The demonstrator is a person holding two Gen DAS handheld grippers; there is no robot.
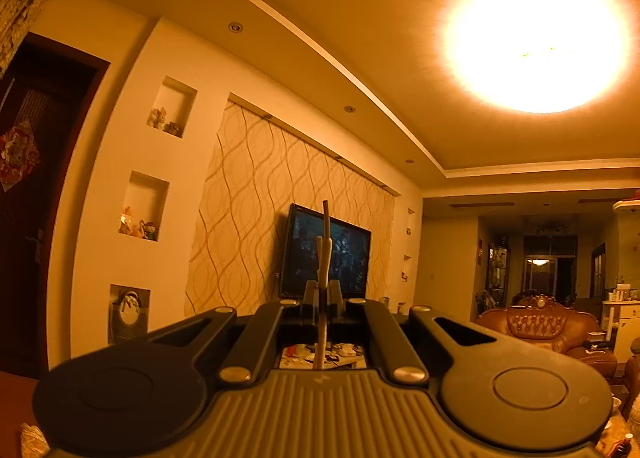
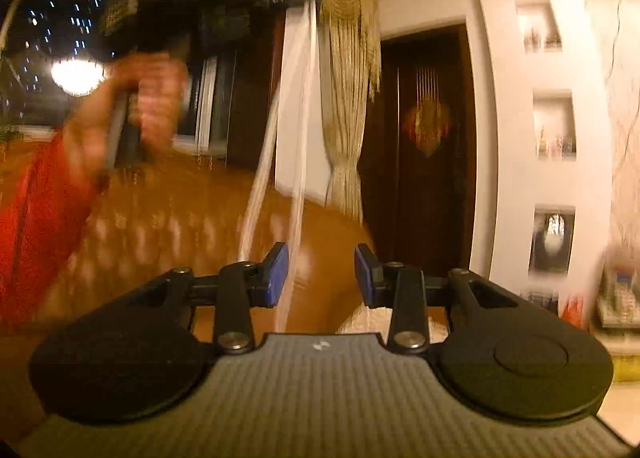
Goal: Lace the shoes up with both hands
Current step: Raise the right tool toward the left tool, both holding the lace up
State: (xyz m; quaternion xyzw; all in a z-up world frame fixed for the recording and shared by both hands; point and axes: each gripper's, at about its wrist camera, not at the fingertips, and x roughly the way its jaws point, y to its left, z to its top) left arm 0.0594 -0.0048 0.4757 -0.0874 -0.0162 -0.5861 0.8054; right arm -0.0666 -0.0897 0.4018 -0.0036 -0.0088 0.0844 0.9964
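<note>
- Left wrist view: the left gripper (image 1: 322, 290) has its jaws fully closed on a pale, flat woven shoelace (image 1: 323, 258). The lace runs up through the closed jaws, and its stiff darker tip stands above them.
- Left wrist view: the gripper points about level into the room, toward a dark flat television screen (image 1: 326, 254) on the far patterned wall. No shoe is in view here.
- Handling, as judged: the lace is light, soft and limp. Only the short tip is stiff enough to push through an eyelet. Grip just behind that tip, so that the tip stays pointed and does not fold.
- Right wrist view: the right gripper (image 2: 321, 276) has its blue-padded jaws standing apart. Nothing is pressed between them.
- Right wrist view: two pale lace strands (image 2: 296, 161), blurred, hang from the upper middle down toward the gap. One strand passes just beside the left pad; whether it touches the pad cannot be told.
- Right wrist view: at far left, a hand (image 2: 136, 97) in a red sleeve (image 2: 36, 217) holds the other gripper's grey handle, in front of a brown leather sofa back (image 2: 192, 234). The shoe is not visible.
- Handling, as judged: the flat weave gives fair friction, but loose strands swing freely. Close squarely across the flat face, not the edge.
</note>
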